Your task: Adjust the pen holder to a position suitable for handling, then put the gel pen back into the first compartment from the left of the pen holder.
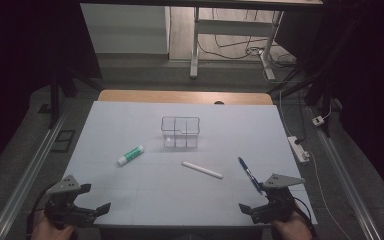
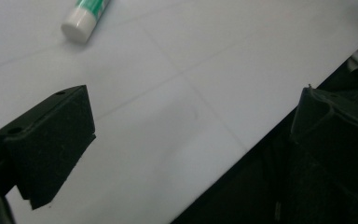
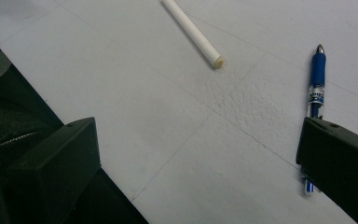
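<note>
In the high view the left gripper [image 1: 82,202] sits at the lower left of the frame, at the near edge of the desk [image 1: 130,125], held low by a hand [image 1: 50,231] that comes in from the bottom edge. Its jaws point toward the middle of the frame and stand spread wide with nothing between them; in the left gripper view bare white surface and the dark desk edge lie in the gap. The green and white glue stick [image 1: 130,155] lies up and to the right of that gripper, well apart from it, left of centre in the high view.

The right gripper [image 1: 257,202] sits at the lower right, also at the near edge, its jaws spread and empty. The blue pen [image 1: 249,174] lies just above it; in the right gripper view the pen's rear end runs behind the right-hand jaw. The white stick [image 1: 202,169] lies at centre, below the clear compartment box [image 1: 180,132].
</note>
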Demonstrator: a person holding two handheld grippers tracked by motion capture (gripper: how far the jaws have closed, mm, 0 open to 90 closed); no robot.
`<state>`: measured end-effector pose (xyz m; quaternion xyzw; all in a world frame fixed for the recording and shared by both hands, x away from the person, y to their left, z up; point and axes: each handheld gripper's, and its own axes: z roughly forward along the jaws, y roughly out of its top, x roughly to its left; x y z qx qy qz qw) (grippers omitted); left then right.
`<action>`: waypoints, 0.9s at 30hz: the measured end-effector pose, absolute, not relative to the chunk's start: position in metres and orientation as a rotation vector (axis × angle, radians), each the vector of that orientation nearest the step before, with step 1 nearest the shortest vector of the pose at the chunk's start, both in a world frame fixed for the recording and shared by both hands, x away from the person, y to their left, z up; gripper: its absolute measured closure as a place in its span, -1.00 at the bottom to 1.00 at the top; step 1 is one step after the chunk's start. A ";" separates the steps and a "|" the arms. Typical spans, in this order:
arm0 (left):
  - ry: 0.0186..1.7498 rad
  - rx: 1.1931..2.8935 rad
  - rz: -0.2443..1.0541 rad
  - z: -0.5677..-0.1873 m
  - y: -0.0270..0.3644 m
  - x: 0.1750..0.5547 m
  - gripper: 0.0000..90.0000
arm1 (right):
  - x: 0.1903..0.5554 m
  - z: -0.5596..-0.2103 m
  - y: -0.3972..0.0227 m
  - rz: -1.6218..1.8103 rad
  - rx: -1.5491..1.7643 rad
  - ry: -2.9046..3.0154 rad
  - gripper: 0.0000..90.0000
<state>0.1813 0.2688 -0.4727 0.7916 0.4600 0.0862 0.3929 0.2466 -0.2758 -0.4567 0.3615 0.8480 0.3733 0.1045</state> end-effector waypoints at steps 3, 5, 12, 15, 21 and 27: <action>1.167 2.018 0.230 -0.473 0.268 0.180 -1.00 | 0.247 -0.457 -0.276 1.105 1.071 2.496 -1.00; 1.165 2.018 0.226 -0.473 0.268 0.180 -1.00 | 0.247 -0.456 -0.277 1.110 1.077 2.490 -1.00; 1.167 2.014 0.214 -0.474 0.269 0.180 -1.00 | 0.248 -0.456 -0.278 1.126 1.105 2.470 -1.00; 1.163 2.020 0.220 -0.474 0.269 0.180 -1.00 | 0.248 -0.455 -0.278 1.124 1.100 2.465 -1.00; 1.166 2.011 0.224 -0.474 0.269 0.180 -0.99 | 0.250 -0.456 -0.275 1.096 1.079 2.476 -1.00; 1.160 2.009 0.228 -0.473 0.270 0.179 -0.99 | 0.258 -0.456 -0.274 1.098 1.108 2.458 -1.00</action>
